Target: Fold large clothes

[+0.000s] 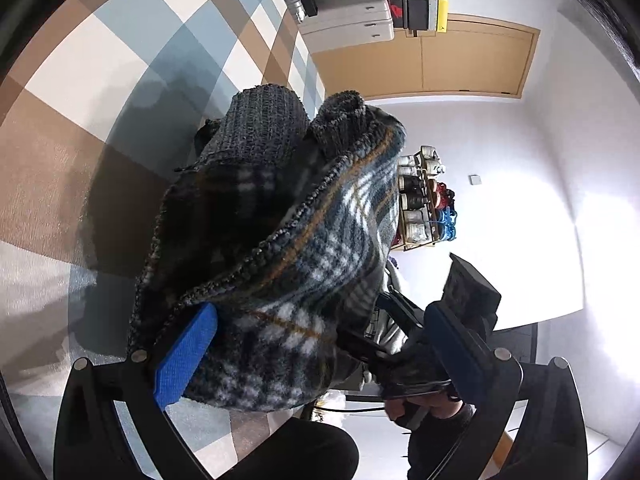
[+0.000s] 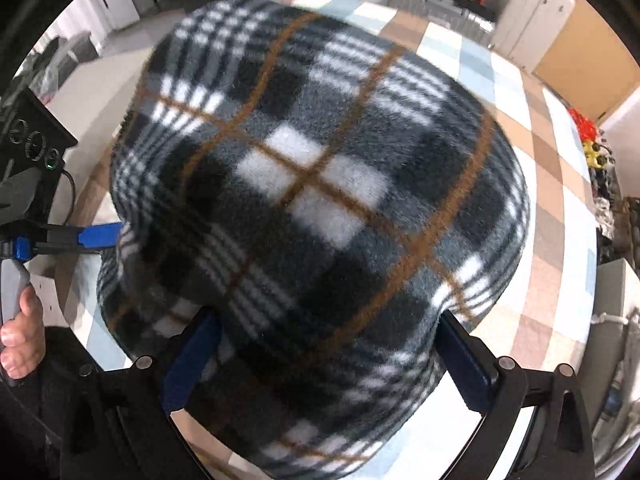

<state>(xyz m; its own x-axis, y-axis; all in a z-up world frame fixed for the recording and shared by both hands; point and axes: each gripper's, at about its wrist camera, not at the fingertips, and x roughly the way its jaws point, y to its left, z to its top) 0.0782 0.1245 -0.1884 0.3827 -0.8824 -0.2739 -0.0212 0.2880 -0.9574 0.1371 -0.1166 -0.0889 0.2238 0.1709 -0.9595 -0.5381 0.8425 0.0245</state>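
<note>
A dark plaid fleece garment with white squares, tan lines and a ribbed knit cuff hangs bunched in the left wrist view. My left gripper is closed on its thick folds, and one blue pad shows beside the cloth. In the right wrist view the same plaid garment fills the frame, draped over a checked surface. My right gripper holds the garment's near edge between its blue pads. The left gripper also shows at the left edge of the right wrist view, pinching the cloth.
The checked brown, blue and white surface lies under the garment. White cabinets and boxes stand beyond it. A shelf of shoes stands by the white wall. Clutter sits at the right edge.
</note>
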